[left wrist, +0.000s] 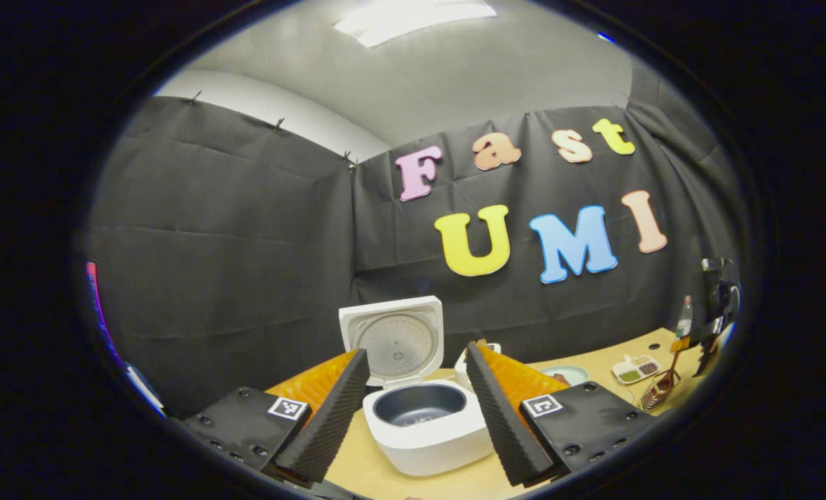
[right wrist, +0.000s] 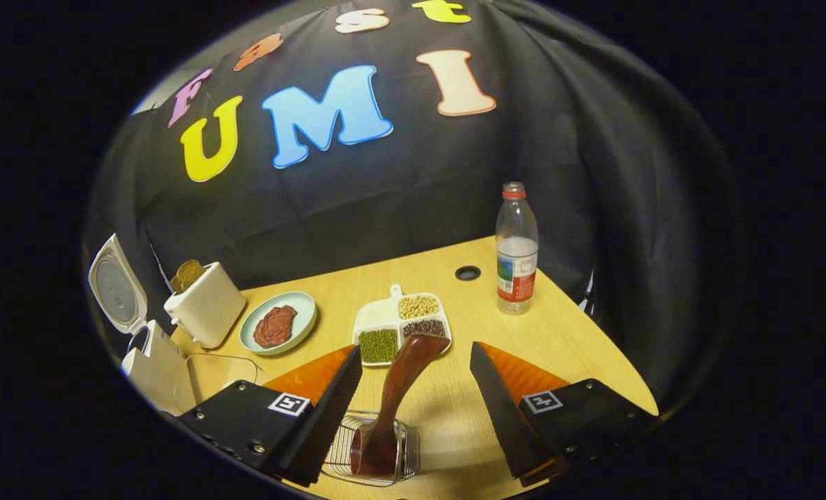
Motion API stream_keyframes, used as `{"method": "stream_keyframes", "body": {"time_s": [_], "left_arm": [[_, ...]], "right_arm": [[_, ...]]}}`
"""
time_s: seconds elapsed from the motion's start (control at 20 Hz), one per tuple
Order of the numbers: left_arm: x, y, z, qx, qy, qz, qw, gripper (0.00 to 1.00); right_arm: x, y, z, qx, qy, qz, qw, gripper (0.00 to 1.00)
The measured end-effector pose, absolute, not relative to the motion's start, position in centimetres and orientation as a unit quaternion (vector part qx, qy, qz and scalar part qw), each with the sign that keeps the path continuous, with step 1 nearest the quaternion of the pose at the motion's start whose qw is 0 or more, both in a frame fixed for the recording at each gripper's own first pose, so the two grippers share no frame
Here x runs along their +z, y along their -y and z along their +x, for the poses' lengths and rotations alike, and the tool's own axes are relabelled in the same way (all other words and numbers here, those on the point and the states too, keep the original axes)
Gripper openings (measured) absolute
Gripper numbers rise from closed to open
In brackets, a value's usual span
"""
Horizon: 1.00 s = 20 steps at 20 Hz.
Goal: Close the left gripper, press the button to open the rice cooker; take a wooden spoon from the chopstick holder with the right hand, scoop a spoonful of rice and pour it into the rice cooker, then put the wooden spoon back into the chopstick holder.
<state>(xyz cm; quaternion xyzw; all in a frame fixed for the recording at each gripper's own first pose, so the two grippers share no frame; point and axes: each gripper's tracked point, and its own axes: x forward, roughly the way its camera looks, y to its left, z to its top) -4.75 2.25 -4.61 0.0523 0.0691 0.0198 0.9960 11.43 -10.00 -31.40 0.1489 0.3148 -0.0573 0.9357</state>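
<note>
Wooden spoon (right wrist: 395,403): I see it standing in the chopstick holder (right wrist: 371,448) at the bottom centre of the right gripper view, handle leaning up and to the right, between my right gripper (right wrist: 416,406) fingers, which are spread wide and not touching it.

Rice cooker (left wrist: 423,417): lid up, pot exposed, lower centre of the left gripper view, framed by my left gripper (left wrist: 416,410), fingers wide. I judge the right gripper far nearer the spoon.

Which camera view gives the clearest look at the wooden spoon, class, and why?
The right gripper view: the wooden spoon stands close between the open fingers, its bowl down in the wire chopstick holder. In the left gripper view the spoon is small and far off at the table's right edge.
</note>
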Motion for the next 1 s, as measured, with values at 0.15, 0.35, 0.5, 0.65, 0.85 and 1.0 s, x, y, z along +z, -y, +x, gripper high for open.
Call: {"method": "stream_keyframes", "body": {"time_s": [0.15,0.35,0.5,0.65,0.85,1.0], "left_arm": [[-4.9,-1.9,-5.0,0.018,-0.075,0.053,0.996,0.96],[-5.4,-1.4,-5.0,0.011,-0.079,0.059,0.995,0.96],[-6.1,-1.1,-4.9,0.003,-0.085,0.062,0.994,0.92],[-6.3,-1.0,-4.5,-0.003,-0.084,0.056,0.995,0.97],[-6.2,-0.8,-3.7,-0.016,-0.082,0.041,0.996,0.91],[-6.5,-0.6,-3.4,-0.029,-0.078,0.029,0.996,0.98]], "right_arm": [[-32.9,9.6,11.6,-0.05,-0.34,0.179,0.922,0.91],[-32.9,8.0,12.1,-0.034,-0.353,0.246,0.902,0.4],[-31.9,6.5,11.9,-0.009,-0.348,0.263,0.9,0.21],[-30.7,6.6,11.3,-0.01,-0.338,0.245,0.909,0.12],[-27.3,6.4,10.9,-0.009,-0.311,0.219,0.925,0.12],[-24.2,6.3,10.8,-0.007,-0.283,0.198,0.939,0.12]]}}
